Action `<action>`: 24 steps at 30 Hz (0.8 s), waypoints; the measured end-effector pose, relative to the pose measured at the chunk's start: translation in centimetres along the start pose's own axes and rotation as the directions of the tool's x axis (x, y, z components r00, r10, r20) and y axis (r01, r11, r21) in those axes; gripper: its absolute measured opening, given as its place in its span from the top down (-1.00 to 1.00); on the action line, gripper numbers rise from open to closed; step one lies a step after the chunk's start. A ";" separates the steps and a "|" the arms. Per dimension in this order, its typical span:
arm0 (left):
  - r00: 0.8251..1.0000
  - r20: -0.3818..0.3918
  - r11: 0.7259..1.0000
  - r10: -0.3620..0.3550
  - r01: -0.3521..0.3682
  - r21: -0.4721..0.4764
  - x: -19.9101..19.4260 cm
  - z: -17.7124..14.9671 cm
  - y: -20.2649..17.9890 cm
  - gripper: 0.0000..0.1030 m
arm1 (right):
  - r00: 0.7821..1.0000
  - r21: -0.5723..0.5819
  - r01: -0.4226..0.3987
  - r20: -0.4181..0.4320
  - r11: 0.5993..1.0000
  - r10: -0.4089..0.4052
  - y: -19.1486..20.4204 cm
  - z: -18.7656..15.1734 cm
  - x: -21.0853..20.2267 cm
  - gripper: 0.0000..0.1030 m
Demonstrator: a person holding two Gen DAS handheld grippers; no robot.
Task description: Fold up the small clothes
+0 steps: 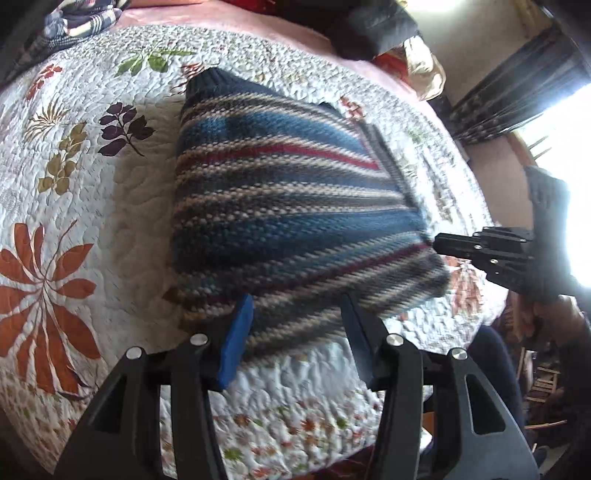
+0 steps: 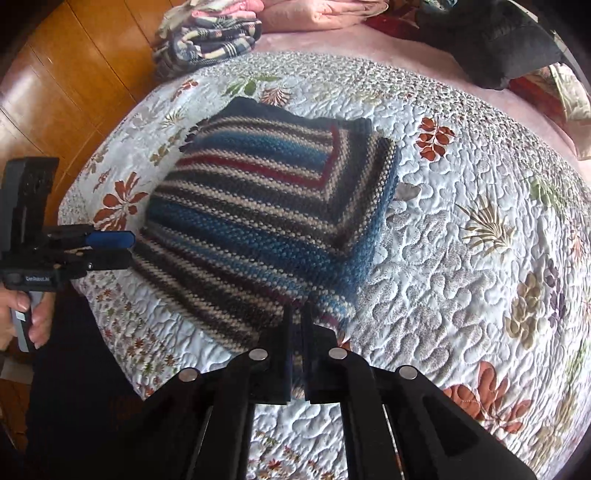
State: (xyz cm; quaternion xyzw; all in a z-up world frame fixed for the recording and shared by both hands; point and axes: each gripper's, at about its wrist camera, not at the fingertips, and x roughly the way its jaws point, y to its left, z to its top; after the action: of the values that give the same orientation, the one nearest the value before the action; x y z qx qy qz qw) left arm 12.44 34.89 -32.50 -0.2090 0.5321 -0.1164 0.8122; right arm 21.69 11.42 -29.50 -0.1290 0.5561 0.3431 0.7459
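Two claws are working over a bed covered with a white quilted bedspread [image 2: 461, 258] printed with leaves and orange flowers. At the far edge of the bedspread a crumpled plaid cloth in navy and cream [image 2: 210, 40] is lying, with a pink blanket [image 2: 314, 16] behind it and a dark, almost black cushion [image 2: 517, 48] in the far right corner. Nothing is lying between the claws and the garment.

Near the middle of the bedspread, a knitted sweater with blue, grey, cream and red stripes [image 1: 288, 206] is resting, folded into a thick, roughly square packet with a dark ribbed edge at its far side. One folded layer is showing stripes that are turning at a right angle.

In the left wrist view, the left claw [image 1: 299, 332] is standing spread at the near edge of the sweater, one blue pad on each side of the knit. The right claw [image 2: 295, 325] is pressed nearly together, pinching the near corner of the sweater. A hand [image 2: 26, 317] is holding the handle of the left tool.
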 end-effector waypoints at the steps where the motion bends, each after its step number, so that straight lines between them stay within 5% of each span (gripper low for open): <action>1: 1.000 -0.023 1.000 0.006 -0.006 0.000 0.4 -0.6 0.0 -0.02 | 1.000 -0.002 0.010 -0.021 1.000 -0.010 0.1 -0.5 0.4 0.93; 4: 0.991 -0.120 0.997 0.061 -0.066 -0.039 3.5 -1.6 1.5 -0.03 | 0.992 0.038 0.053 -0.120 0.998 -0.048 -0.9 -1.9 4.5 0.98; 8: 0.995 -0.100 0.989 0.022 -0.037 -0.140 2.1 -1.3 2.1 -0.12 | 0.997 0.084 0.034 -0.075 0.996 -0.028 -0.7 -1.8 3.2 0.89; 11: 0.997 -0.037 0.994 0.066 -0.069 -0.084 -2.1 -2.2 -0.2 -0.34 | 1.000 0.113 0.023 0.001 0.993 -0.023 0.1 -2.4 -0.9 0.65; 12: 0.992 -0.016 0.990 0.122 -0.123 -0.065 -3.6 -2.9 -1.2 -0.46 | 0.999 0.127 0.023 0.029 0.992 -0.027 0.5 -2.9 -2.5 0.30; 13: 0.982 0.014 0.981 0.190 -0.189 -0.048 -5.5 -3.7 -2.4 -0.61 | 0.997 0.141 0.039 0.062 0.989 -0.048 1.1 -3.6 -4.1 -0.10; 15: 0.955 0.074 0.958 0.286 -0.284 -0.039 -9.1 -5.3 -4.7 -0.81 | 0.985 0.156 0.108 0.117 0.982 -0.127 2.8 -5.2 -7.2 -0.54; 17: 0.925 0.139 0.935 0.353 -0.346 -0.077 -12.6 -6.9 -6.7 -0.87 | 0.965 0.175 0.190 0.147 0.966 -0.216 5.0 -7.0 -10.1 -0.76; 18: 0.903 0.170 0.919 0.394 -0.382 -0.103 -14.2 -7.8 -7.6 -0.93 | 0.954 0.181 0.236 0.144 0.955 -0.263 5.9 -7.8 -11.2 -0.87; 20: 0.821 0.231 0.852 0.523 -0.493 -0.176 -17.2 -9.6 -9.6 -0.93 | 0.924 0.166 0.314 0.172 0.935 -0.341 8.3 -9.1 -13.9 -0.90; 21: 0.795 0.252 0.834 0.551 -0.516 -0.195 -18.5 -10.3 -10.4 -0.93 | 0.903 0.162 0.348 0.204 0.923 -0.377 9.5 -9.7 -15.3 -0.92; 24: 0.809 0.261 0.850 0.526 -0.495 -0.179 -21.3 -11.0 -12.2 -0.93 | 0.848 0.183 0.435 0.247 0.882 -0.469 12.2 -11.0 -19.2 -0.92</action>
State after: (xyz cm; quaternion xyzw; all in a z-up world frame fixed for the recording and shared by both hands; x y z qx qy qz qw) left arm -5.90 30.49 -13.26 -0.1147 0.4441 0.1667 0.8728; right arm 2.71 6.98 -13.35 -0.1605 0.4165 0.1385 0.8841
